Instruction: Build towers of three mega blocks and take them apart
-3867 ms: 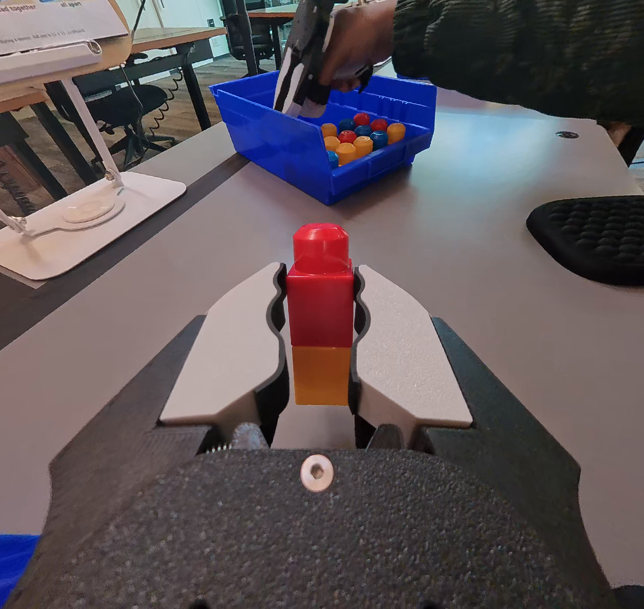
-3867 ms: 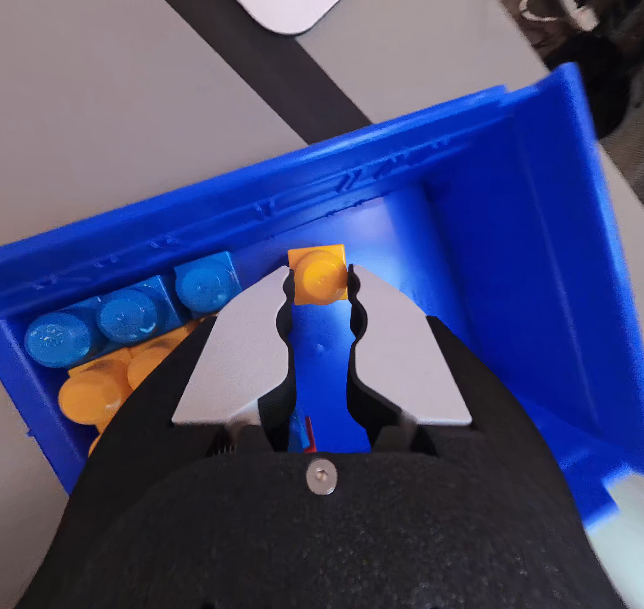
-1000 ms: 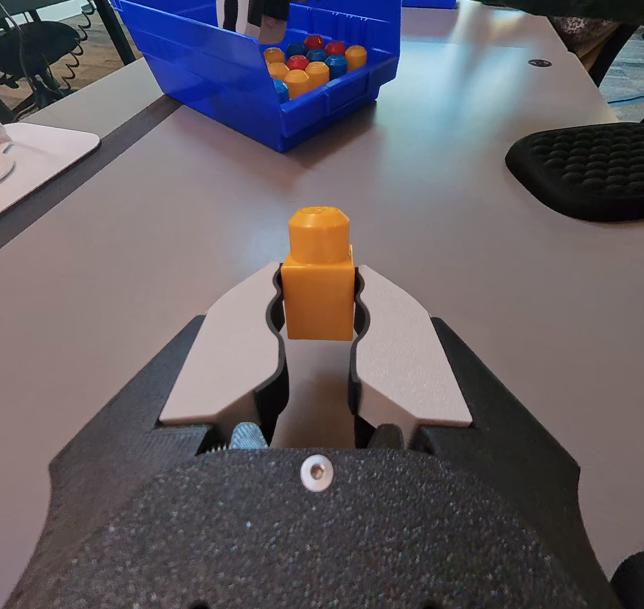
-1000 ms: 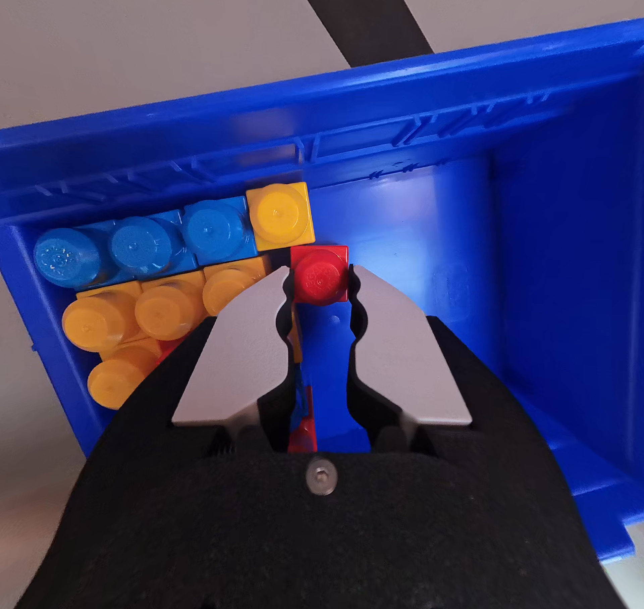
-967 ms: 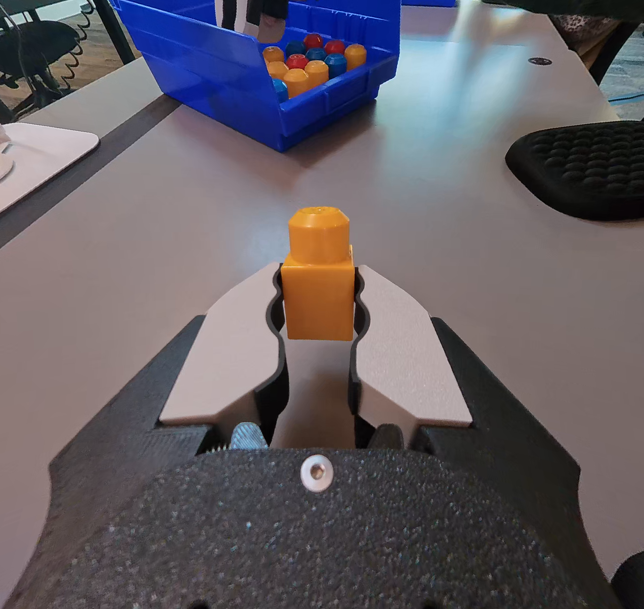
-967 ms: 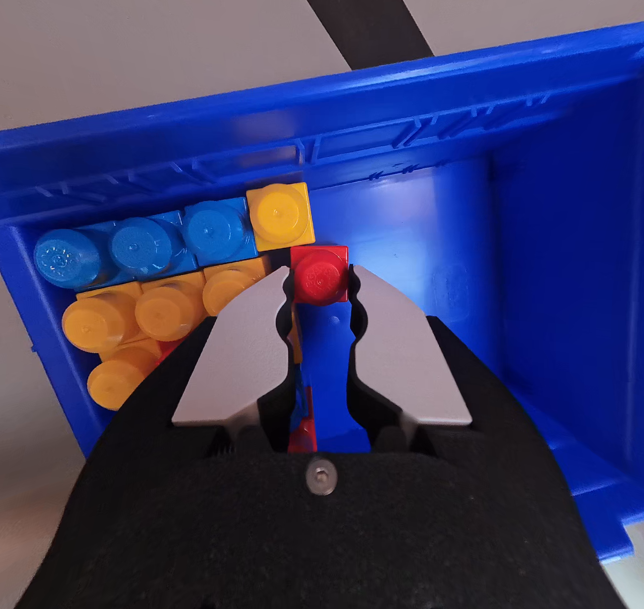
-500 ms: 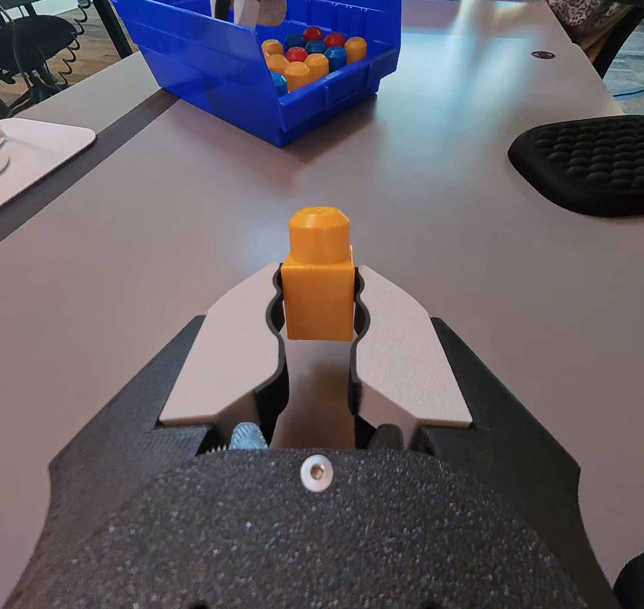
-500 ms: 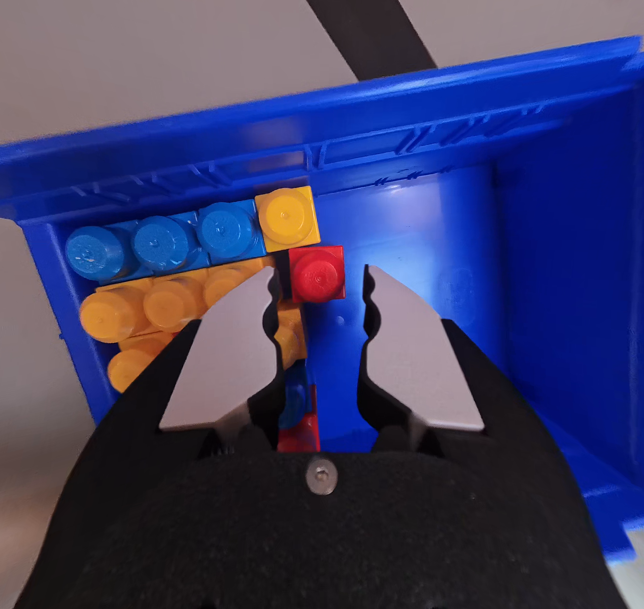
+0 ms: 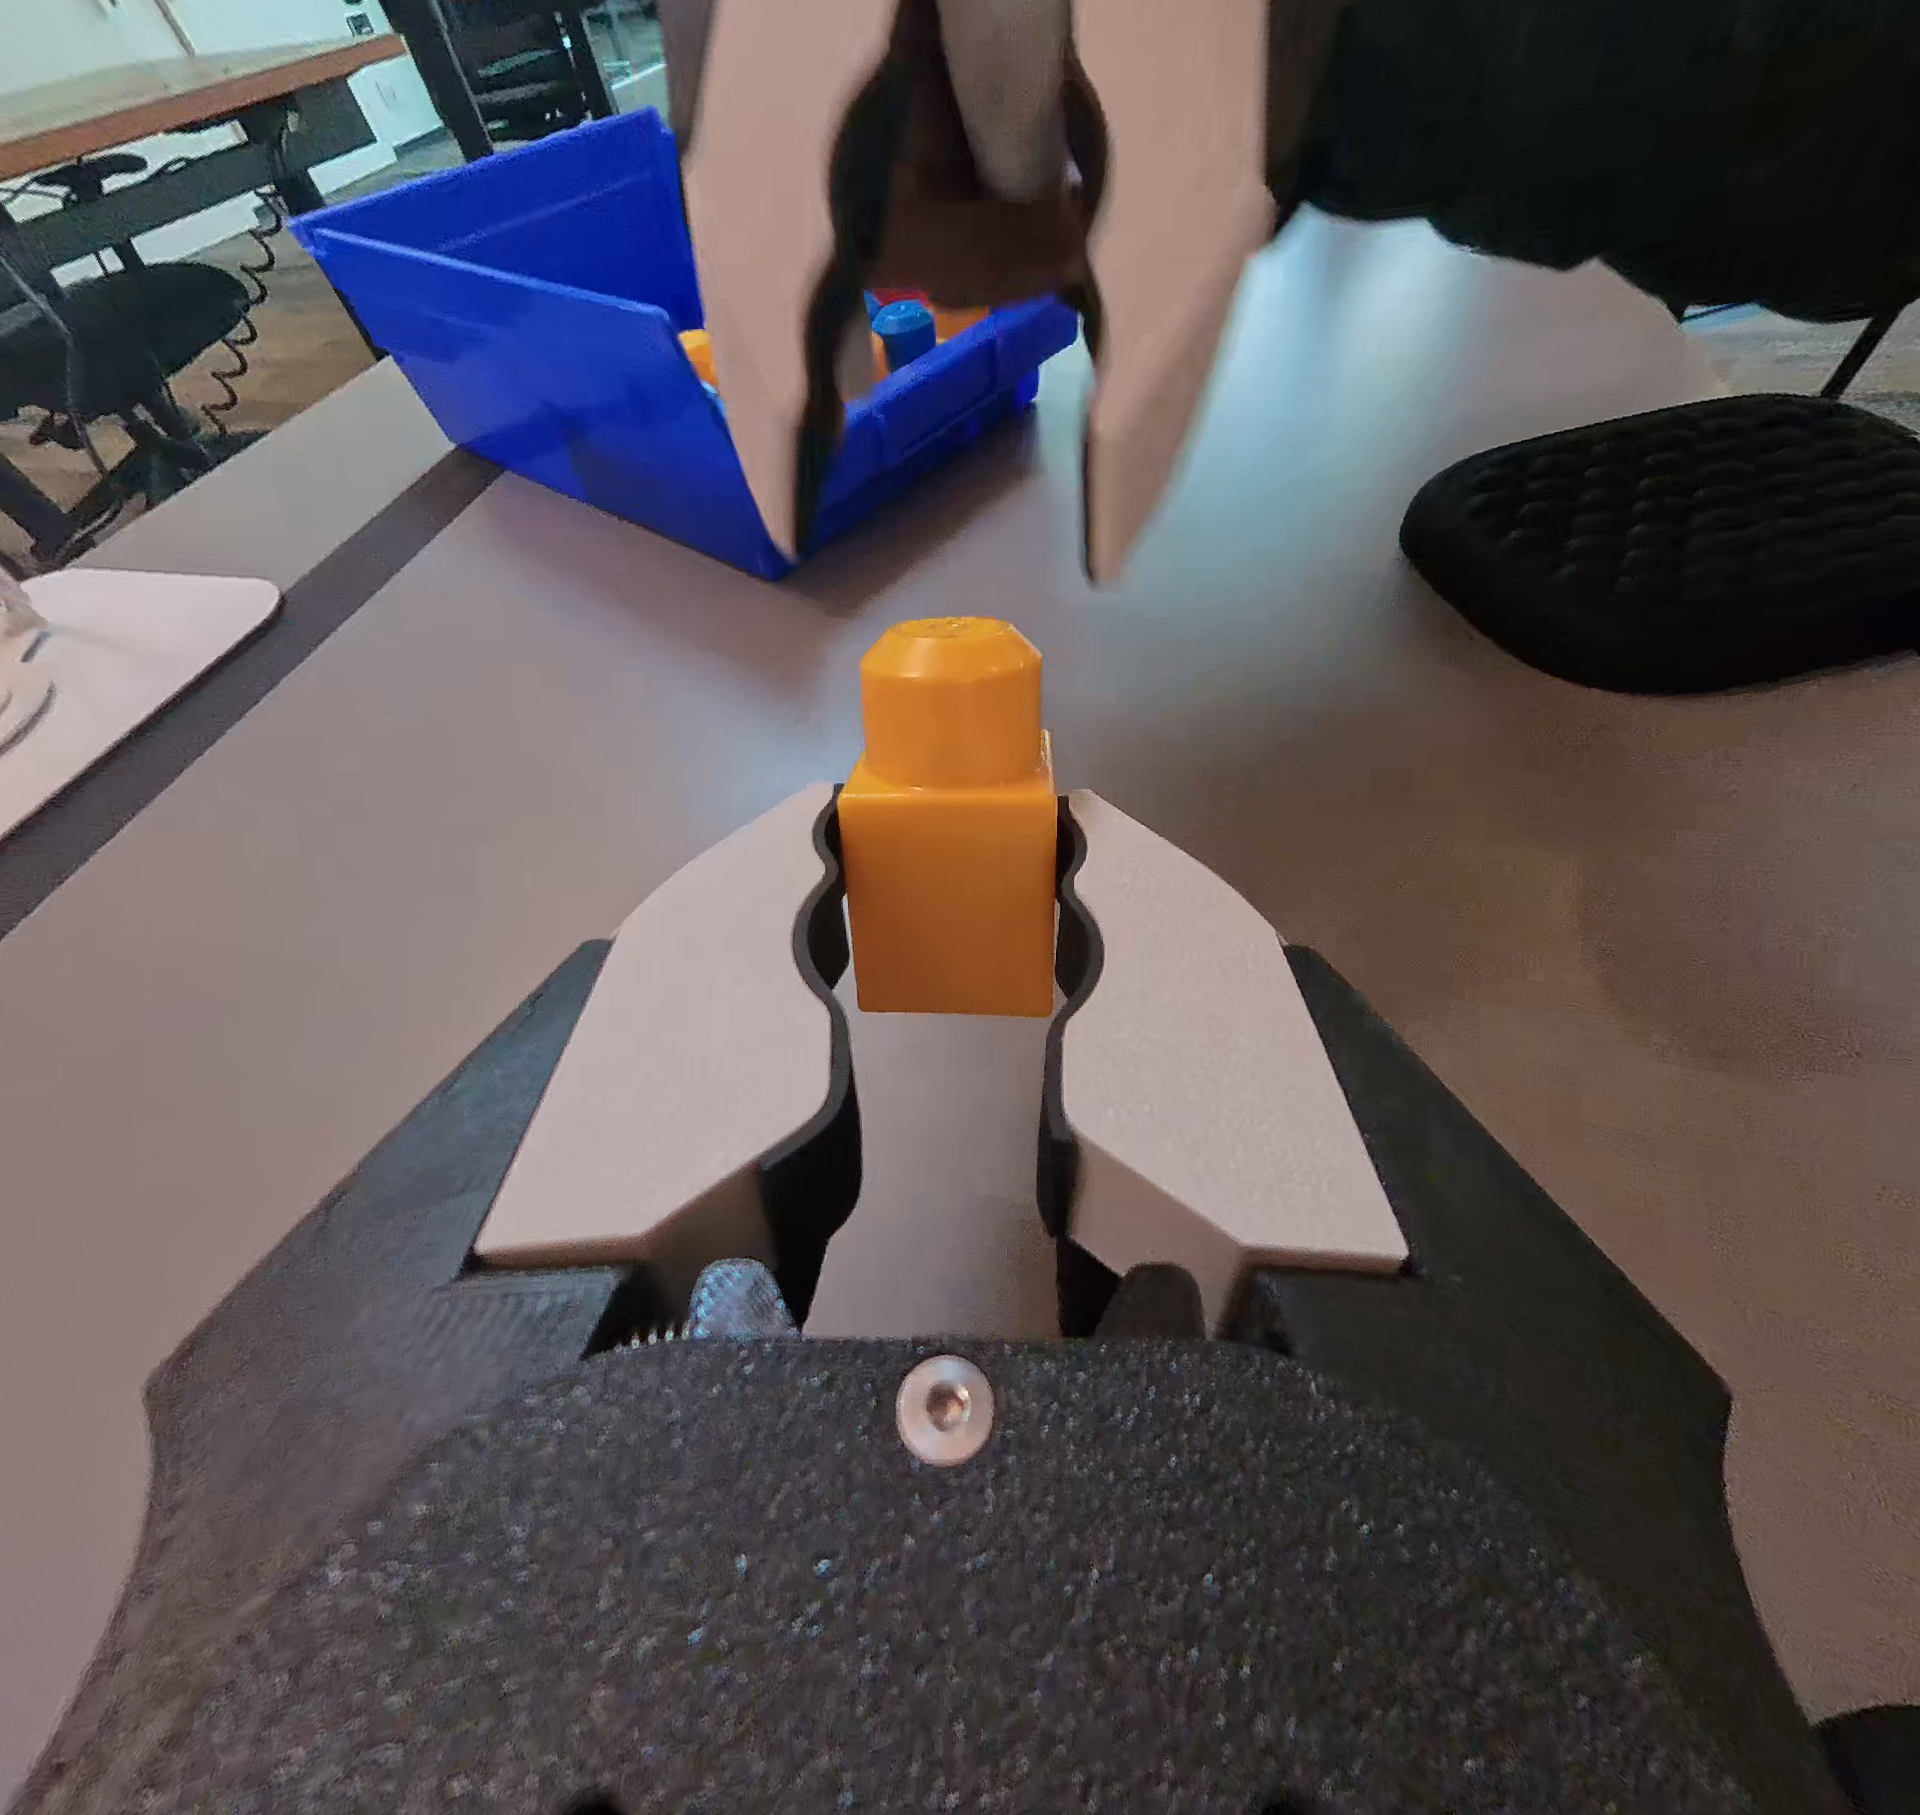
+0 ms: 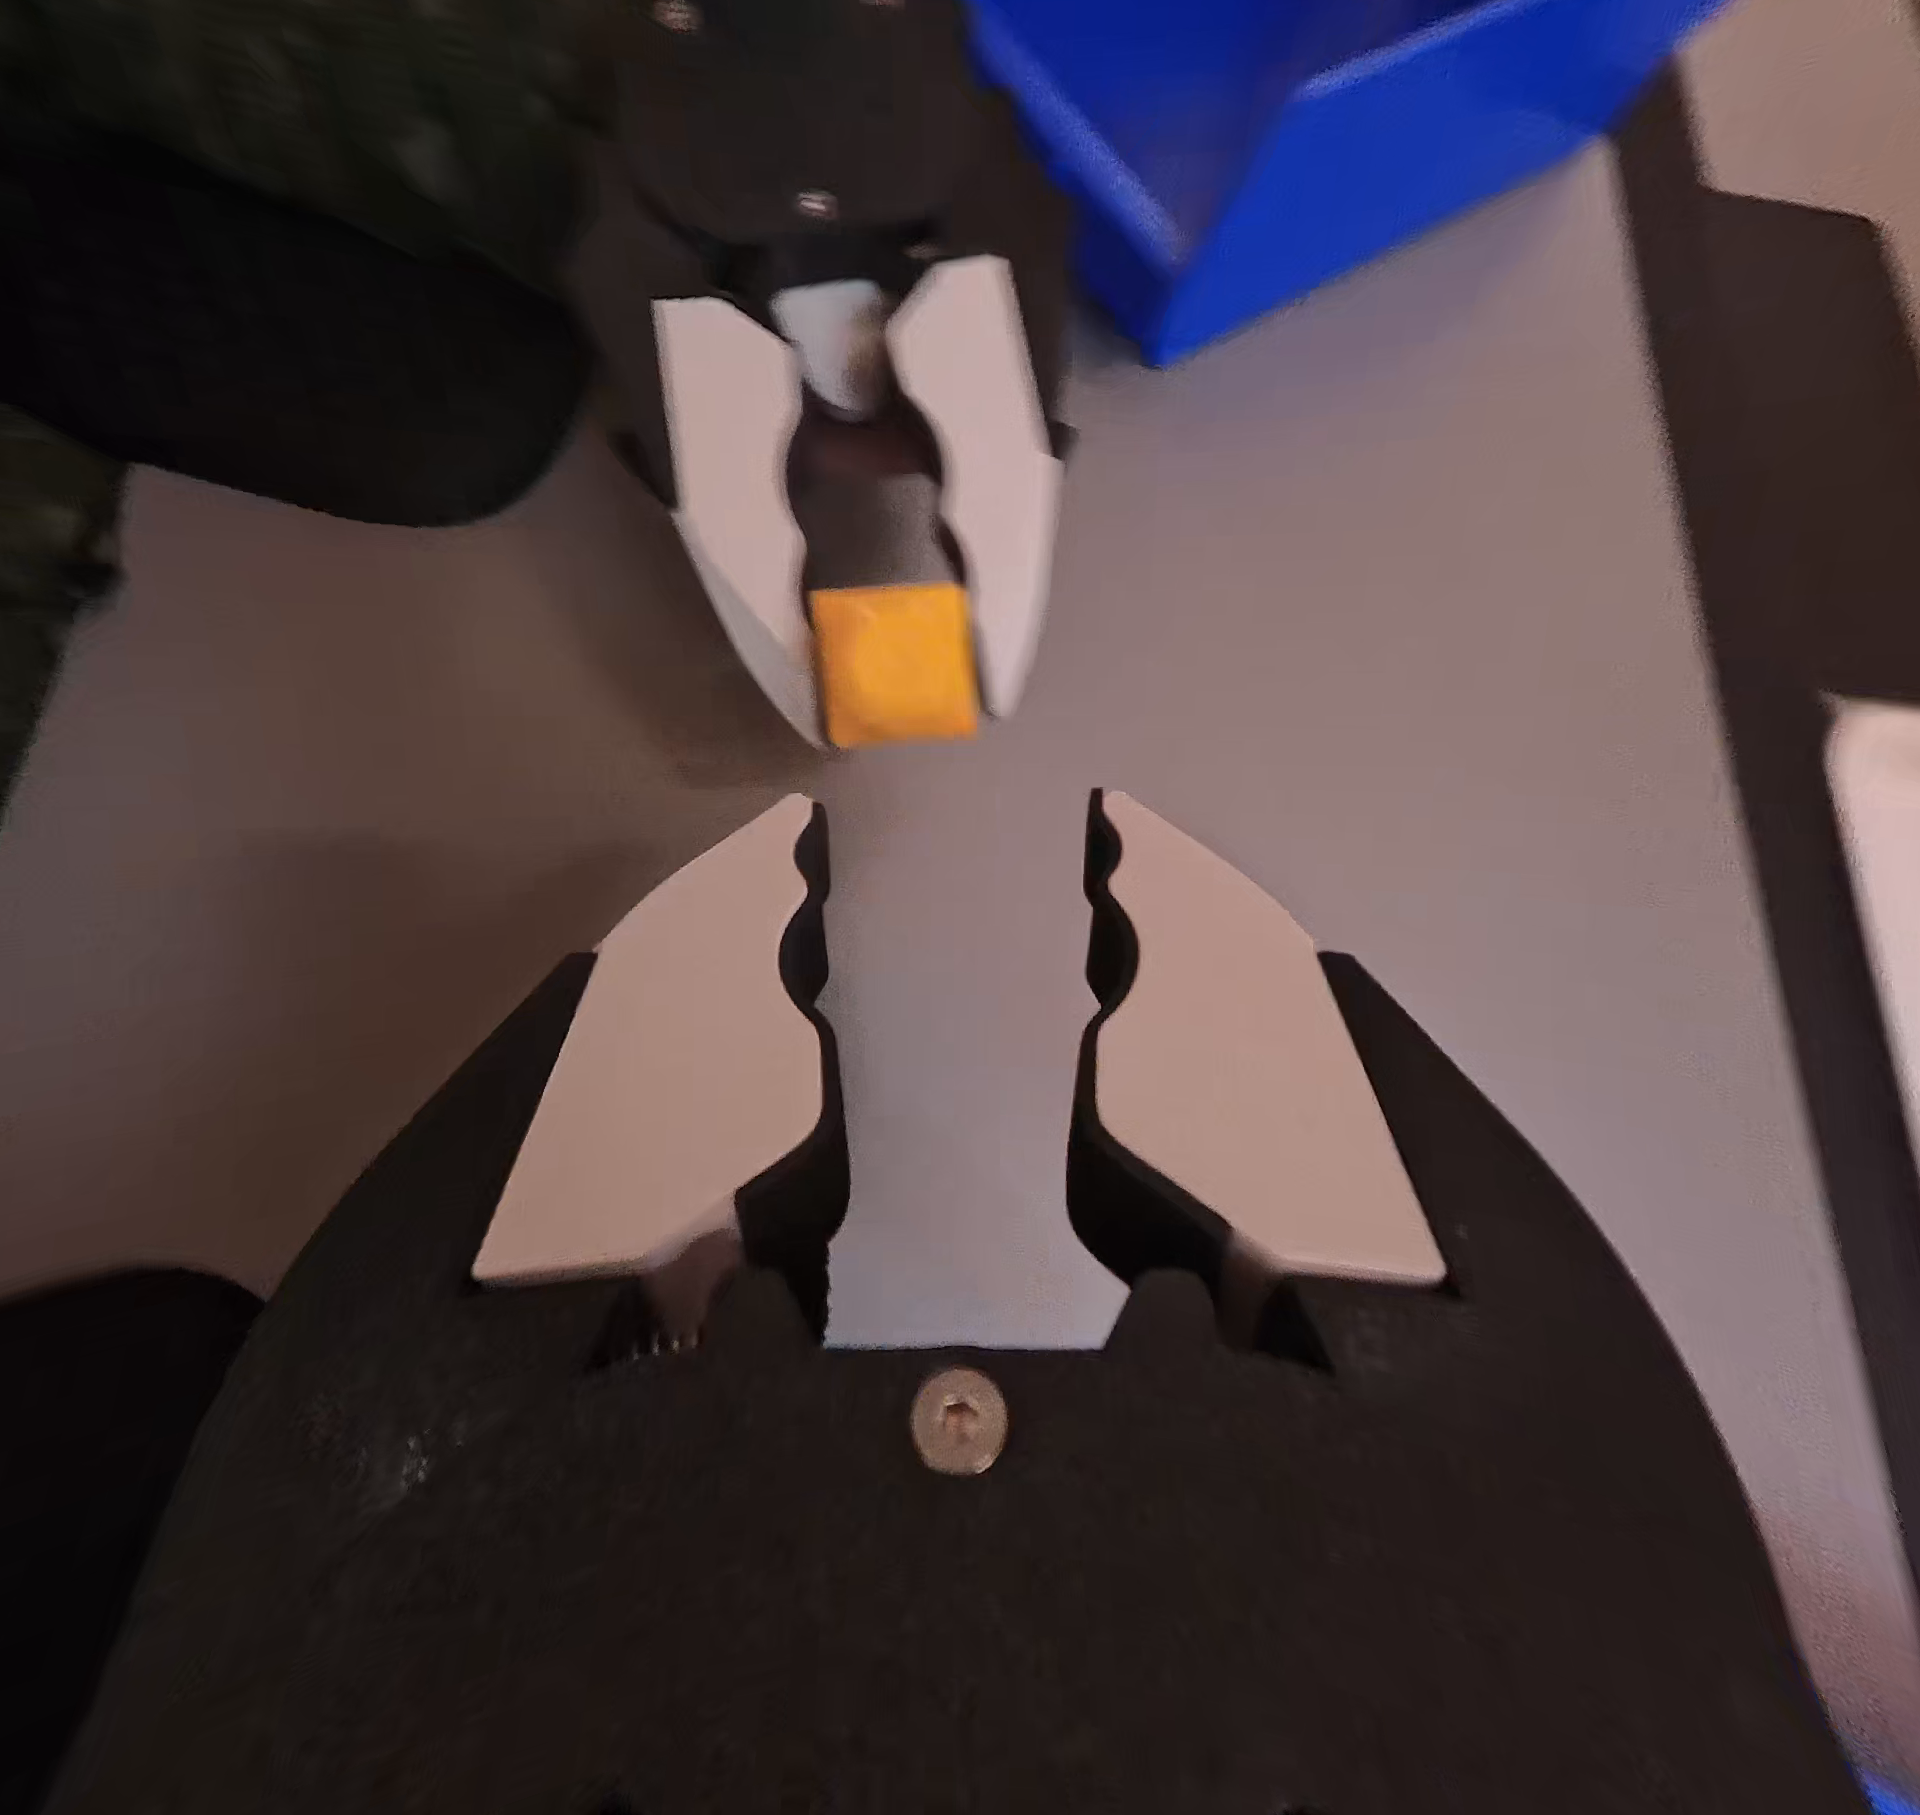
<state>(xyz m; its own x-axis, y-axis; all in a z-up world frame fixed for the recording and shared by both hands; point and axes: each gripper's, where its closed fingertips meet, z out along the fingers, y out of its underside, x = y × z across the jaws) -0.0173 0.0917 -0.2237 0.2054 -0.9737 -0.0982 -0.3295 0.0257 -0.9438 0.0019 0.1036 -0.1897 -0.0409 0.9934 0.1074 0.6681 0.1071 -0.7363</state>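
Observation:
My left gripper (image 9: pixel 948 820) is shut on a single orange mega block (image 9: pixel 948 892), stud up, held just above the grey table (image 9: pixel 520 830). It also shows in the right wrist view (image 10: pixel 899 716), where the orange block (image 10: pixel 894 666) sits between its tips. My right gripper (image 10: pixel 951 815) is open and empty, hovering above and just short of that block. In the left wrist view the right gripper (image 9: pixel 940 550) hangs blurred above the block's stud, jaws apart. The blue bin (image 9: pixel 540 352) with several blue, orange and red blocks stands behind.
A black bumpy pad (image 9: pixel 1683 539) lies on the table at the right. A white stand base (image 9: pixel 114 653) sits at the left beyond a dark seam in the table. The bin's corner (image 10: pixel 1299 176) shows at the upper right of the right wrist view. A dark sleeve (image 9: pixel 1610 82) reaches in from the upper right. Spacing between my two grippers at the tips: around 5 centimetres.
My right gripper let go of the red block in the bin, opened, left the bin and came over above the orange block. My left gripper still holds the orange block.

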